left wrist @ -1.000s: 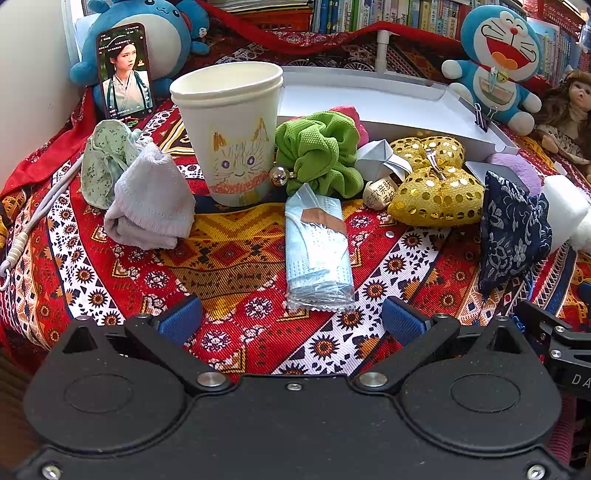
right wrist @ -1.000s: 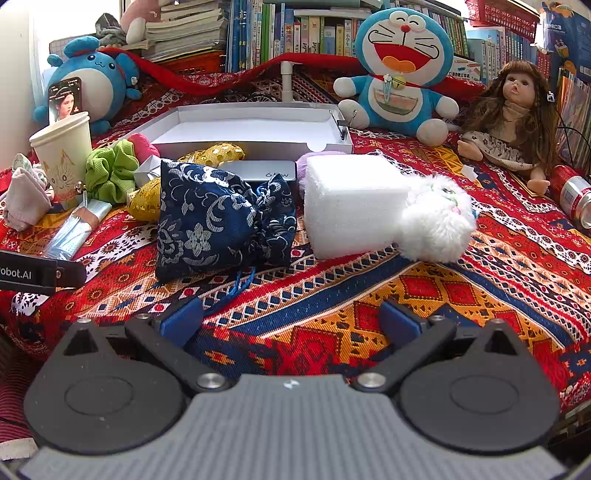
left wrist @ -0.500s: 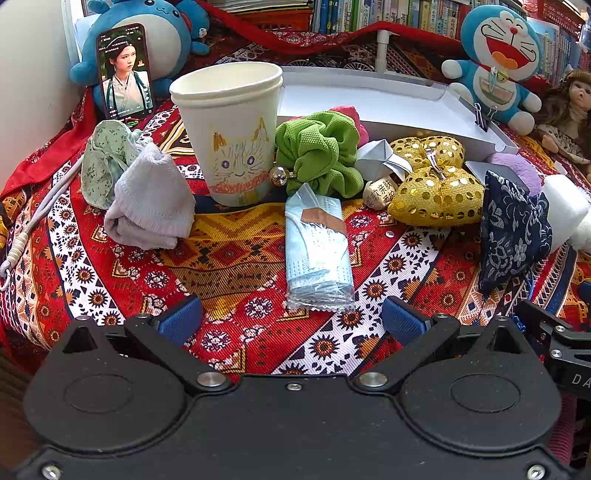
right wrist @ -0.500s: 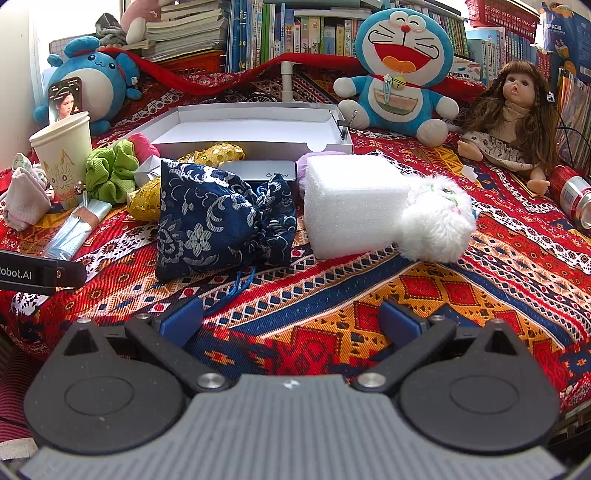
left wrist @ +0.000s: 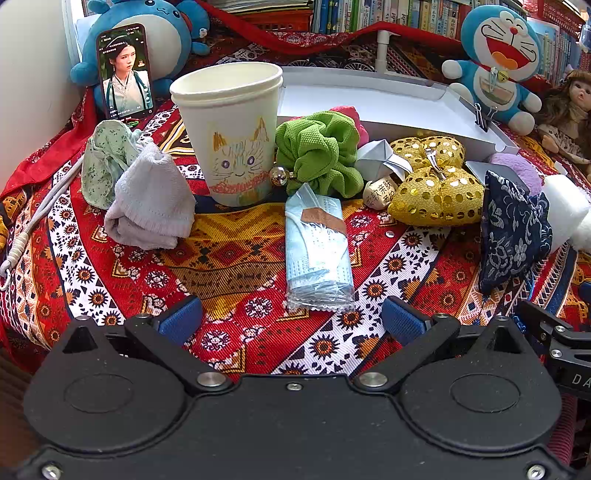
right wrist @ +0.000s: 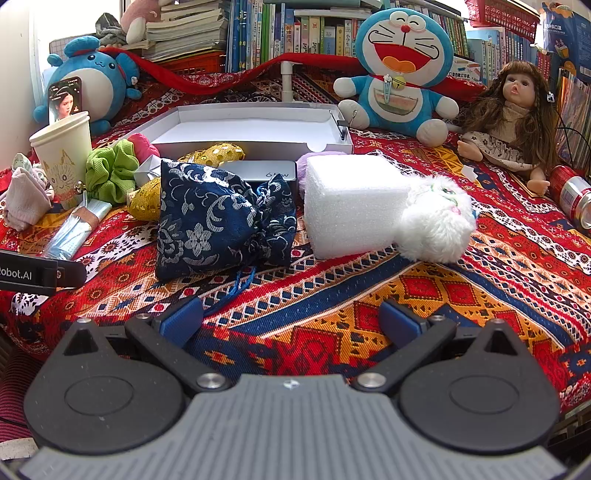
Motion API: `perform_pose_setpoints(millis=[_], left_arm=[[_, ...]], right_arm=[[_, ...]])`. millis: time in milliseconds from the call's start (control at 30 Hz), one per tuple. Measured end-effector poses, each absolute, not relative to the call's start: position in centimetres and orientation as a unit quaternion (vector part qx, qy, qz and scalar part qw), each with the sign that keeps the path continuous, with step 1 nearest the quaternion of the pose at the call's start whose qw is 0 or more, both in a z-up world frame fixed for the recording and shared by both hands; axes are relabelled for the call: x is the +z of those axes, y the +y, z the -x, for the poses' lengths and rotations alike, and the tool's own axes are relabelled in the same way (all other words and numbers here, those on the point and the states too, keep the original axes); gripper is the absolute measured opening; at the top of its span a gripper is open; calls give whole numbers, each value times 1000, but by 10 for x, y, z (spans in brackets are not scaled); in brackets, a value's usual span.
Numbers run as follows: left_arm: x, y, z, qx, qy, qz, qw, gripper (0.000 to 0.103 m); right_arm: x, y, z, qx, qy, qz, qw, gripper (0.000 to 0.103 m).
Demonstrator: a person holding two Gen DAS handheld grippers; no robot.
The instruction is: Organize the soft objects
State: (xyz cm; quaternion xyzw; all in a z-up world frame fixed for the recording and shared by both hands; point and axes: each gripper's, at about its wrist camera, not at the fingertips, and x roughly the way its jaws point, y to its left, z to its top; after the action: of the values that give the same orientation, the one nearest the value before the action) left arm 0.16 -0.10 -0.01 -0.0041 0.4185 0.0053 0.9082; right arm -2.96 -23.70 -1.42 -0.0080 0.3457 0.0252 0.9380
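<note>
My left gripper (left wrist: 291, 319) is open, low over the patterned cloth, just short of a wrapped pale-blue face mask (left wrist: 318, 251). Behind that lie a grey sock (left wrist: 149, 205), a green floral pouch (left wrist: 105, 158), a green scrunchie (left wrist: 319, 155) and a gold sequin heart (left wrist: 432, 184). My right gripper (right wrist: 291, 319) is also open with nothing between its fingers. Ahead of it sit a navy floral pouch (right wrist: 218, 218), a white foam block (right wrist: 351, 203) and a fluffy white toy (right wrist: 436, 218). An empty white box (right wrist: 255, 131) lies open behind them.
A paper cup with a cat drawing (left wrist: 231, 133) stands beside the scrunchie. A phone (left wrist: 125, 72) leans on a blue plush (left wrist: 155, 33). A Doraemon plush (right wrist: 399, 70), a doll (right wrist: 517, 118) and a red can (right wrist: 574, 195) line the back and right. Bookshelves stand behind.
</note>
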Motion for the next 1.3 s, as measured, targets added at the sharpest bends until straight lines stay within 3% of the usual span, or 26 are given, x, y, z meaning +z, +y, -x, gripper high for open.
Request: perform_pose_setpoints(millis=[1300], left_arm=[[-2,3,0,-3,411,-4,912,103]], right_arm=[[-14,-239,28,34,339,12,940,103]])
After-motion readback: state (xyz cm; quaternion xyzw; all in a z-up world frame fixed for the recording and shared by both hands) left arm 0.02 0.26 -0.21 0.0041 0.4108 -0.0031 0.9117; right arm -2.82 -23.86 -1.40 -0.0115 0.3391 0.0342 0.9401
